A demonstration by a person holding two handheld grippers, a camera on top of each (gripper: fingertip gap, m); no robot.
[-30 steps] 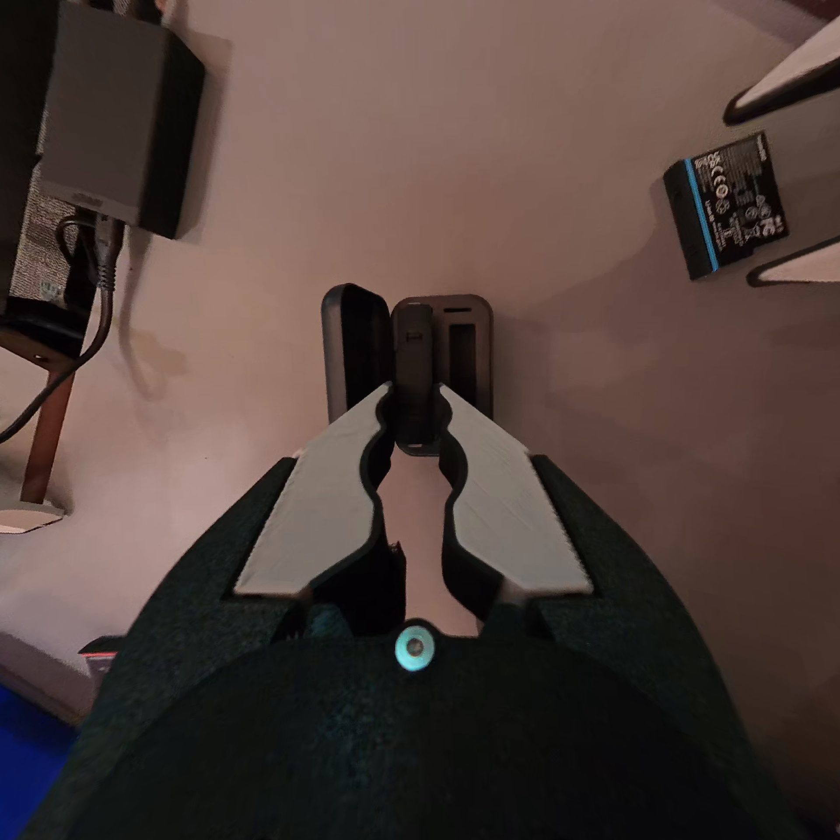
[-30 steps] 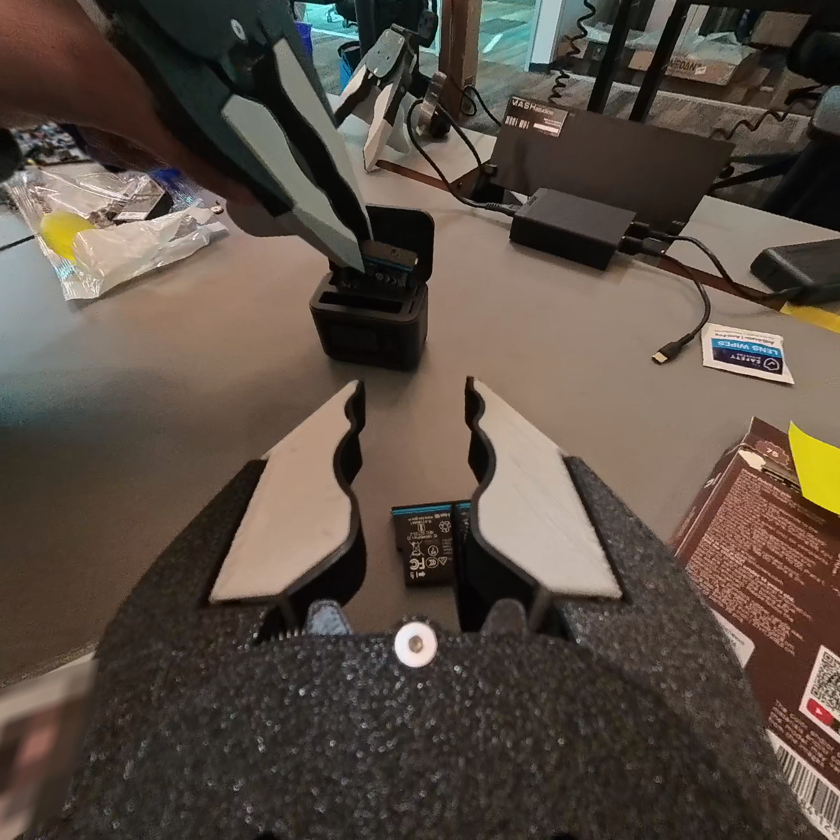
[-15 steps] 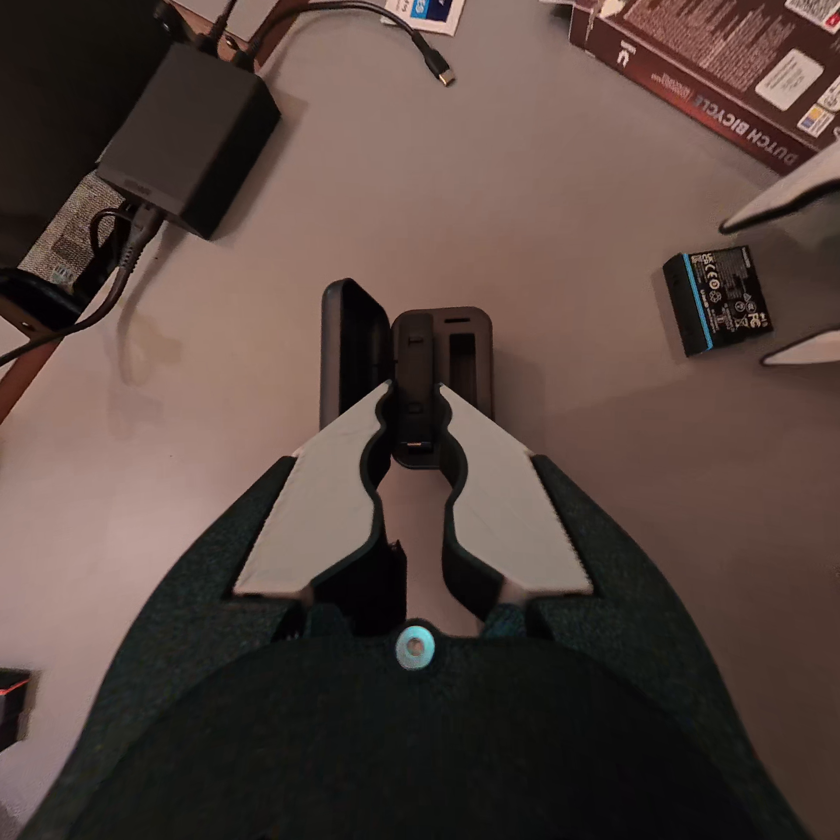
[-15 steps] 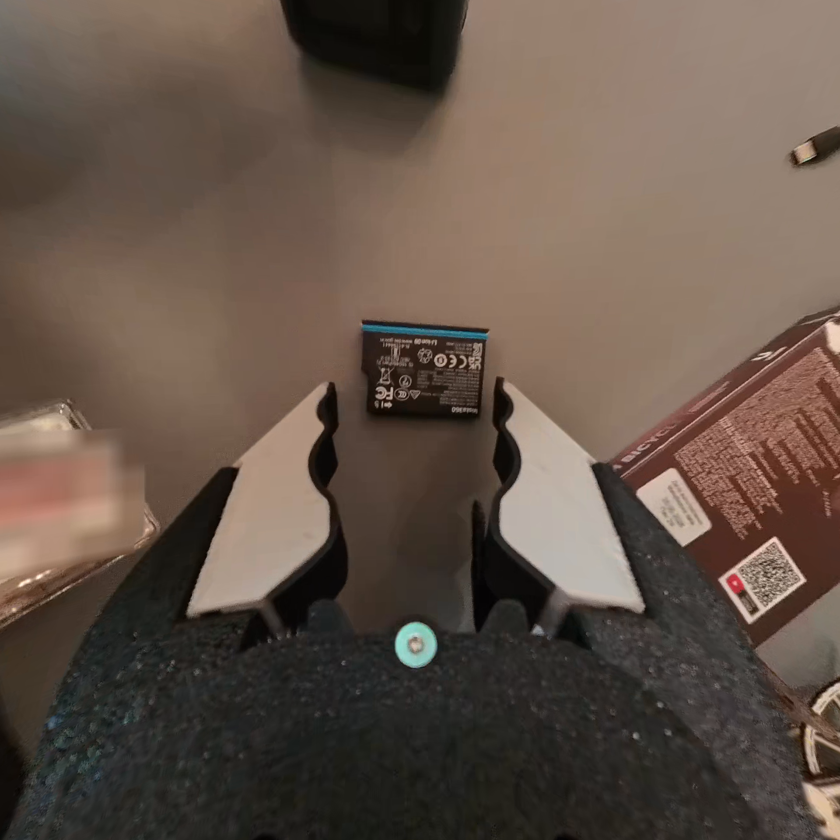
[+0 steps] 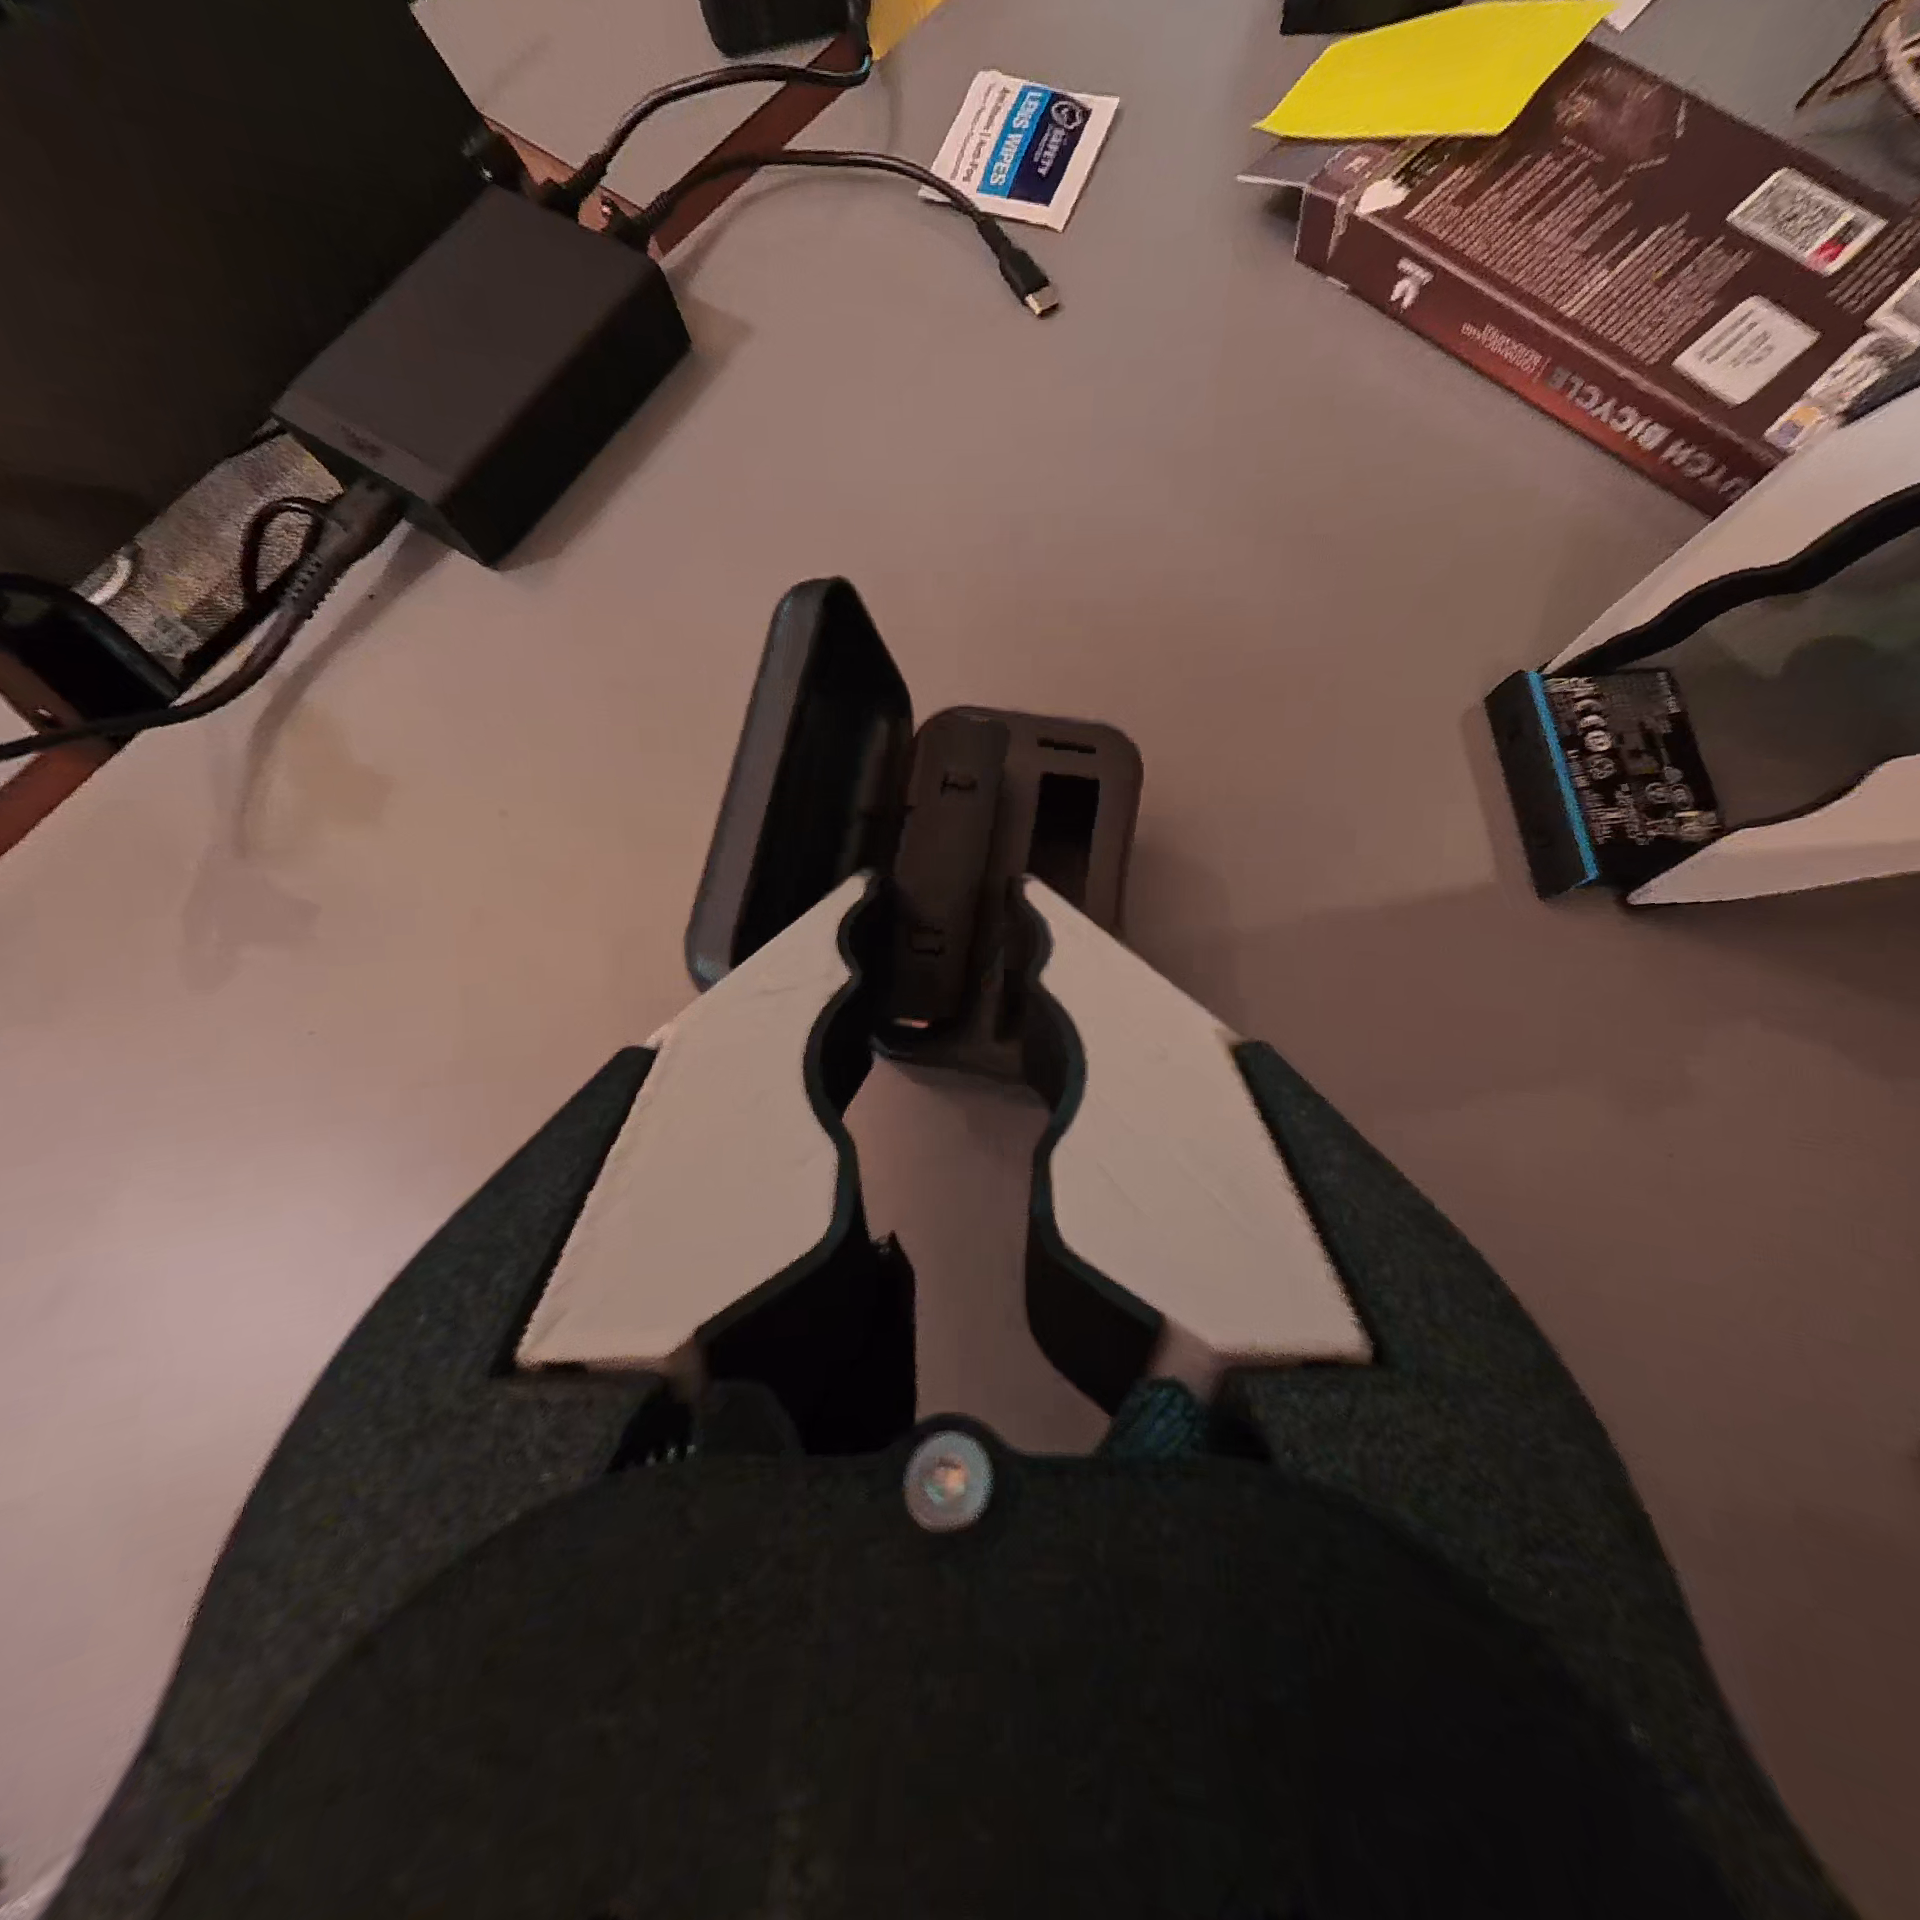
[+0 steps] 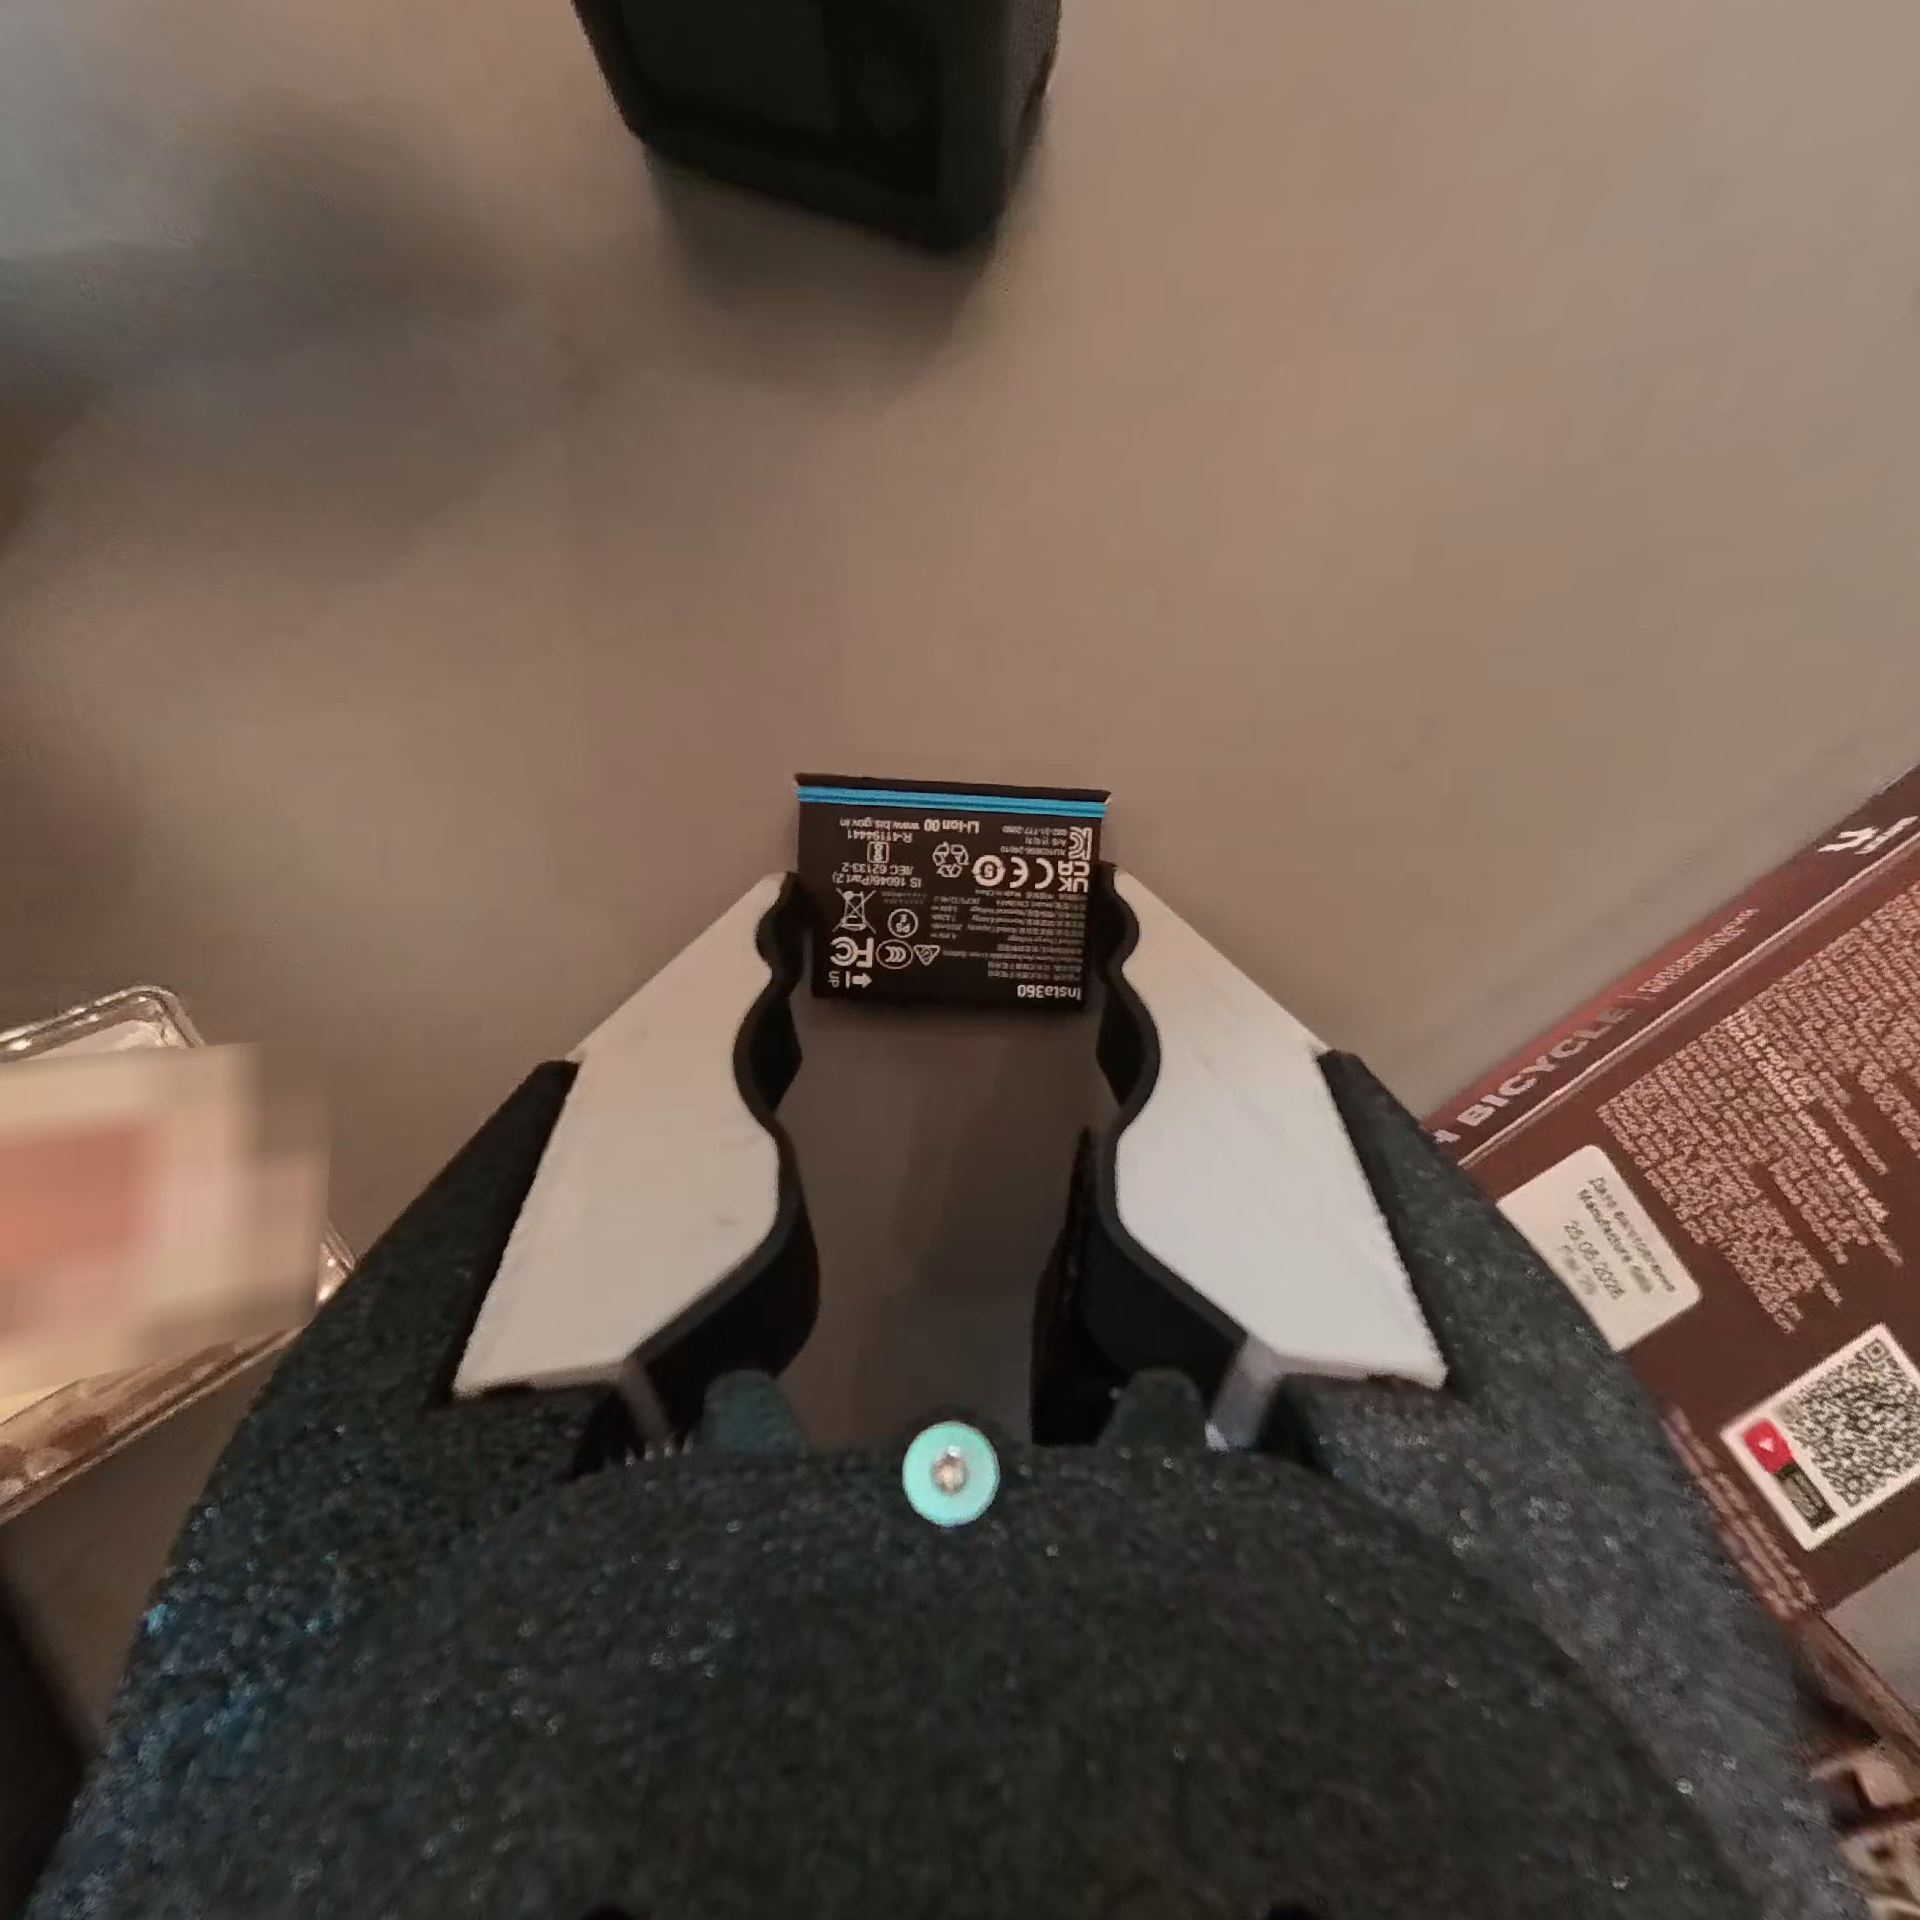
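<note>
My left gripper [image 5: 945, 902] is shut on a black battery [image 5: 940, 873]. It holds the battery upright in the left slot of a black charging case [image 5: 1091, 821] whose lid [image 5: 805, 779] stands open on the left. My right gripper [image 6: 948, 891] is down on the grey table, with a finger against each side of a flat black battery with a blue stripe [image 6: 951, 904]. The left wrist view shows that gripper [image 5: 1590, 779] and that battery [image 5: 1605, 784] at the right. The case shows at the top of the right wrist view [image 6: 831, 104].
A black power brick [image 5: 488, 384] with cables lies at the far left. A loose cable plug [image 5: 1039, 301] and a white wipe packet [image 5: 1023, 145] lie beyond the case. A brown box [image 5: 1610, 260], [image 6: 1714, 1195] with a yellow note [image 5: 1434, 73] lies to the right. A clear plastic bag [image 6: 104, 1029] lies at the left. My right fingertips sit around 15 centimetres from my left ones.
My right gripper tipped down over the blue-striped battery, moved forward and closed on its sides. My left gripper kept the black battery at the case while its view tilted up.
</note>
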